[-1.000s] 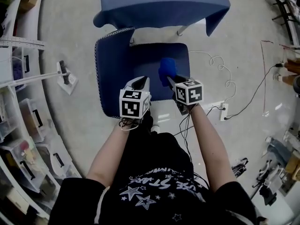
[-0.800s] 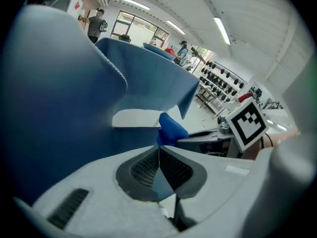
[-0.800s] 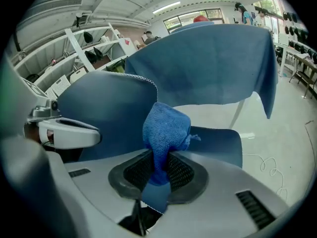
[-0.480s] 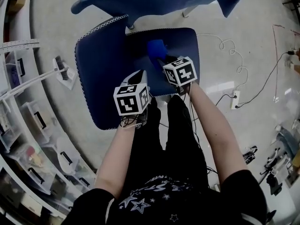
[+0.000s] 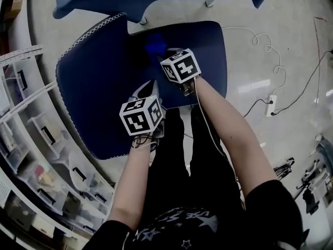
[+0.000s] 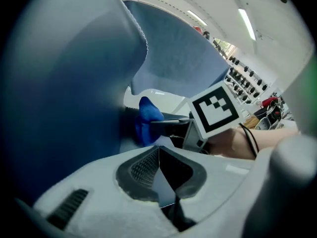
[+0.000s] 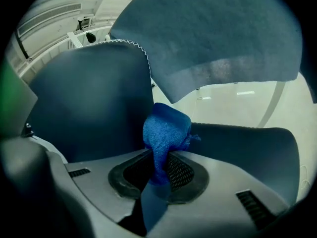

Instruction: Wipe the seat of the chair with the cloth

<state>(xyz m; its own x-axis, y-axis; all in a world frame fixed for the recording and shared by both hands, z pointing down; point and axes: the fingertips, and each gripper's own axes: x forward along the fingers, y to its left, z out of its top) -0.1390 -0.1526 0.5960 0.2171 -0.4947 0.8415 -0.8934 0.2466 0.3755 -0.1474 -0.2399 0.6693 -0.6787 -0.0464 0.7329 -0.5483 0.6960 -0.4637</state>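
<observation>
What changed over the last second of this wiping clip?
The right tool, shut on the cloth, swept it across the seat toward the backrest. Nothing was picked up or released. The left tool stayed shut and empty near the seat's near edge.

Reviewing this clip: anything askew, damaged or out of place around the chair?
Nothing stands out. The right gripper is shut on the blue cloth, bunched over the chair seat; the left gripper is shut and empty. A white power strip lies on the floor beside the chair.
</observation>
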